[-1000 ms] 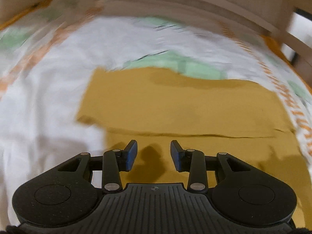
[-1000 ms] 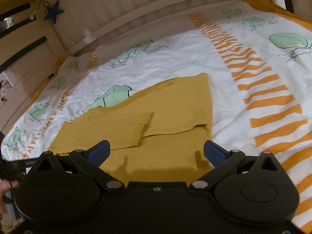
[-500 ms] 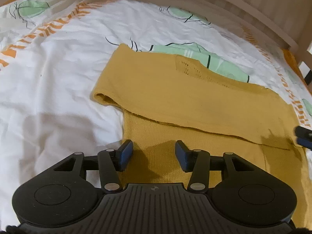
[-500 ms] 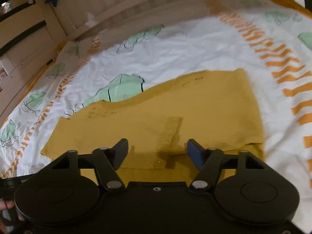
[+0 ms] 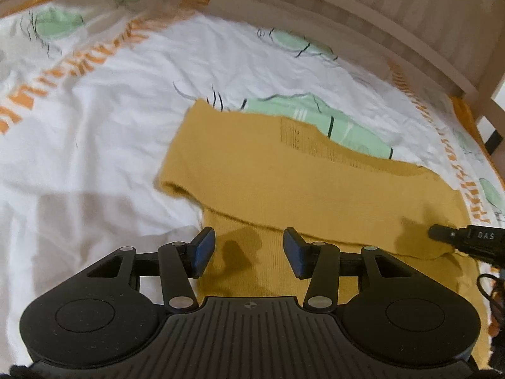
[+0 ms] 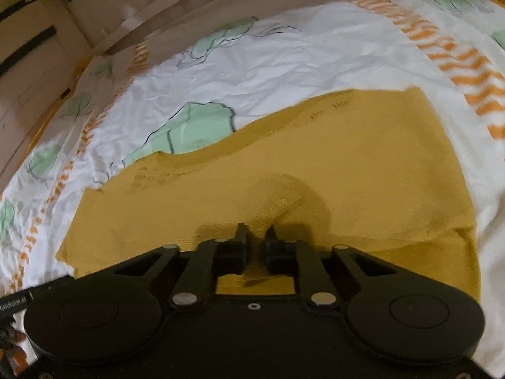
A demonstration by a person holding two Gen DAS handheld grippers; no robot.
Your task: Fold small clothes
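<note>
A mustard knit top [image 5: 284, 186] lies spread on a bed [image 5: 94, 145] whose white cover bears green shapes and orange dashed bands, with a pale wooden frame [image 5: 363, 15] curving round the far side. The top is partly folded: in the left view an upper layer lies across it, its lower edge running over a ribbed part that reaches toward the camera, and a rolled edge shows at the near left corner. The left tool [image 5: 249, 252] hovers over that ribbed part with its blue-padded fingers [image 5: 203, 251] set apart; cloth shows in the gap below them, but the pads press on nothing. The right tool [image 6: 256, 235] has just been closing and now has its jaws together on a raised pinch of the top's cloth, which puckers up into a small ridge just ahead of the tips, with a shadow round it. In the left view the right tool's black tip comes in from the right edge, low against the top's right part. In the right view the top fills the middle, its far edge wavy against a green shape on the cover, its right corner near the orange bands.
</note>
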